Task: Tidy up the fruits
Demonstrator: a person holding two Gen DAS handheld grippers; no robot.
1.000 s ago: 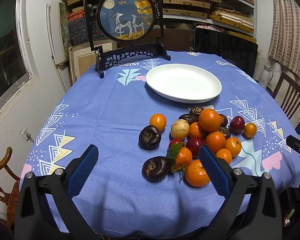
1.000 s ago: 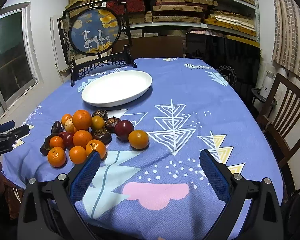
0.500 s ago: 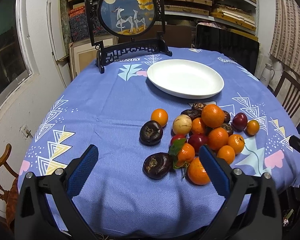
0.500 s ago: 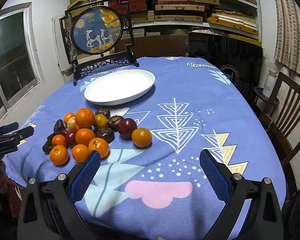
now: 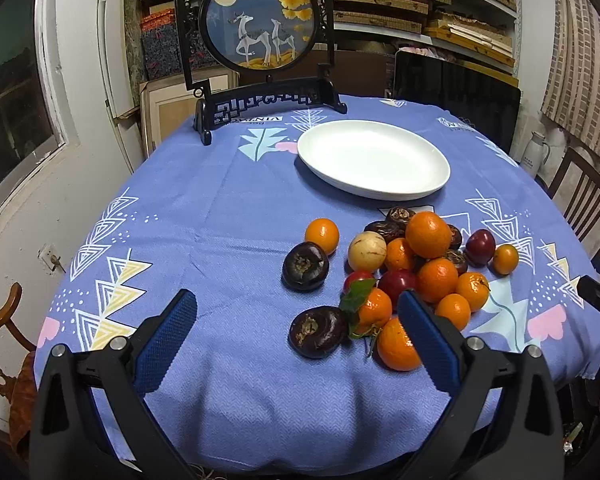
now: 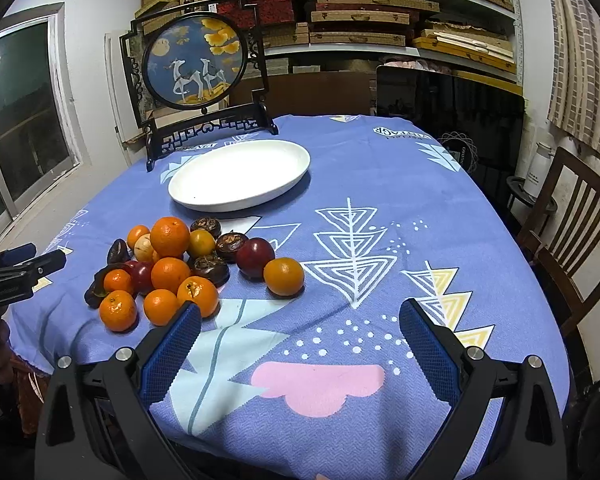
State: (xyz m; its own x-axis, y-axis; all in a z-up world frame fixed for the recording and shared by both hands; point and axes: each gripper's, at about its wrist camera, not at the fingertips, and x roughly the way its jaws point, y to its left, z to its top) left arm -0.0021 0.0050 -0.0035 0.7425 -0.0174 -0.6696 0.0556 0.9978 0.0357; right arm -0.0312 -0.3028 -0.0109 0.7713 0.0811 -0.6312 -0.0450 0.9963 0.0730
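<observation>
Both claws have advanced slightly toward the fruit pile since the earlier frames; the fruit itself has not shifted. Left claw (image 5: 296,318): released, jaws spread wide, nothing held, positioned over the near edge of the surface (image 5: 204,216) with a dark purple fruit (image 5: 318,331) between its fingers. Right claw (image 6: 298,328): released, empty, over bare tablecloth at the near edge. Fruit pile (image 6: 168,268): glossy oranges of mixed size, dark wrinkled purple fruits, red plums and one pale yellow fruit (image 5: 367,251), clustered and touching near the surface's near edge. One orange (image 5: 374,309) carries a green leaf. White oval plate (image 5: 374,158): empty, just beyond the pile, toward the far edge.
</observation>
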